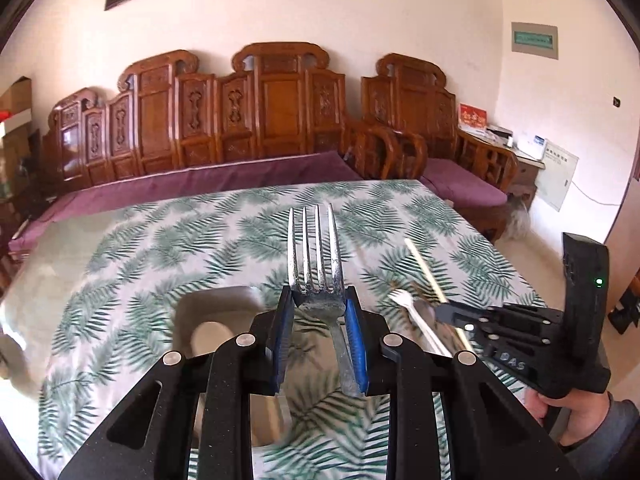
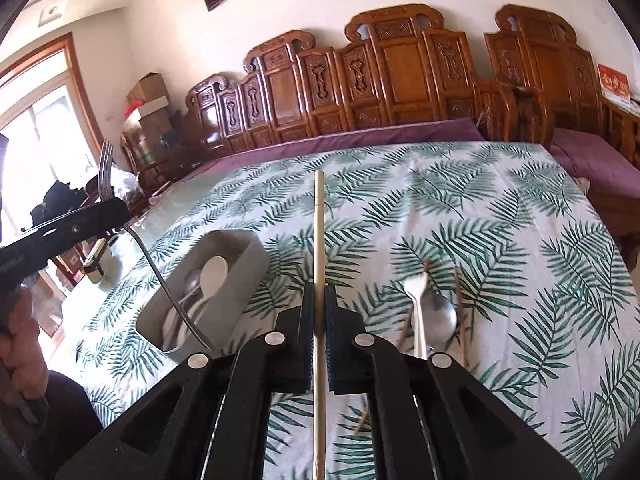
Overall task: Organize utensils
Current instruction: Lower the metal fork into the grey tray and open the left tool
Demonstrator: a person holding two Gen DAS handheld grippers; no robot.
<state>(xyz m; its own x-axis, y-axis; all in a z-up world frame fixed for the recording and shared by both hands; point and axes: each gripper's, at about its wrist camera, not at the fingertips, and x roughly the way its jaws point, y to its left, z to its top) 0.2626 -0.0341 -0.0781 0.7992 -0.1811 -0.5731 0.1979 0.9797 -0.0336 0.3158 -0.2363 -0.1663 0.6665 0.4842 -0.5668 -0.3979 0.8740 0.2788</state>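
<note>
My left gripper (image 1: 318, 300) is shut on a metal fork (image 1: 316, 248), tines pointing forward, held above the leaf-print tablecloth; the same fork (image 2: 106, 172) shows at the left of the right wrist view. My right gripper (image 2: 319, 296) is shut on a pale chopstick (image 2: 319, 224) that sticks out ahead of the fingers, and that chopstick (image 1: 424, 270) also shows in the left wrist view. A grey utensil box (image 2: 256, 256) with white and metal spoons inside sits left of the right gripper, and the box (image 1: 218, 304) lies under the left gripper.
On the cloth to the right lie a white fork (image 2: 416, 292), a metal spoon (image 2: 440, 316) and brown chopsticks (image 2: 460, 300). A carved wooden bench (image 1: 240, 120) with purple cushions runs behind the table (image 1: 140, 240). A person's hand (image 1: 576, 412) grips the right tool.
</note>
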